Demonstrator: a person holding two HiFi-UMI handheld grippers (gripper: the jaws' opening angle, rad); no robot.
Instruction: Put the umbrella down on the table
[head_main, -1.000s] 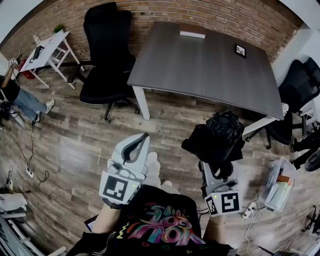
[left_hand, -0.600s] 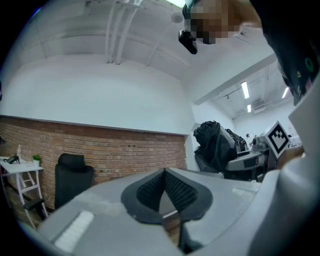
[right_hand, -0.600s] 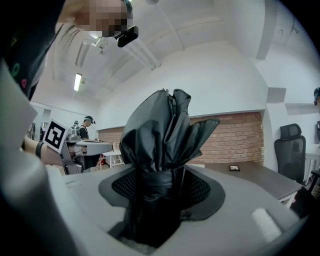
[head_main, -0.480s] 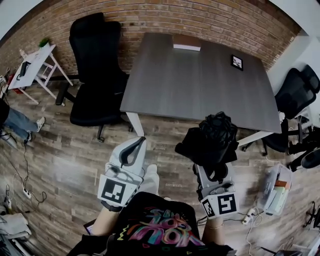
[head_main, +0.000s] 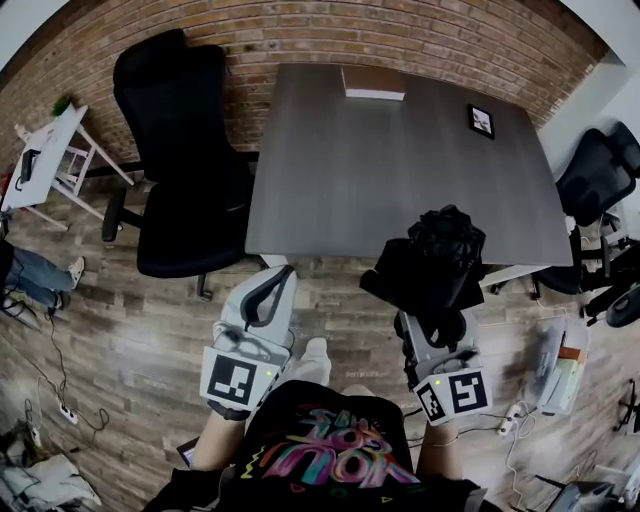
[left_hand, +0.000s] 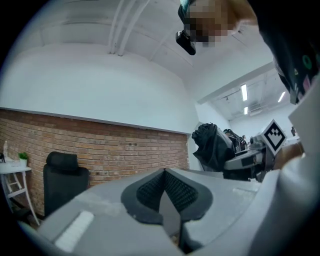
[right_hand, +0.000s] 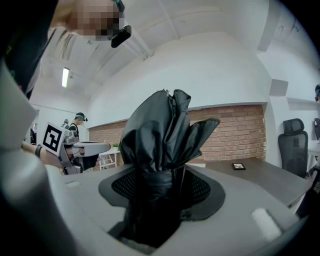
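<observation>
Umbrella (head_main: 432, 262) lengthwise toward table (head_main: 380, 170) (canopy foremost)

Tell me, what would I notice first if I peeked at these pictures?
The crumpled black umbrella clamped in the right gripper, right by the near edge of the big grey table. Next, the left gripper, shut and empty, and a black office chair left of the table.

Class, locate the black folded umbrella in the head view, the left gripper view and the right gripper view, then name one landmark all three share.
Head view: umbrella right of centre, held in the right claw.
Left gripper view: right of centre, at mid-height.
Right gripper view: dead centre, gripped by that claw.
Shared landmark: the brick wall.
</observation>
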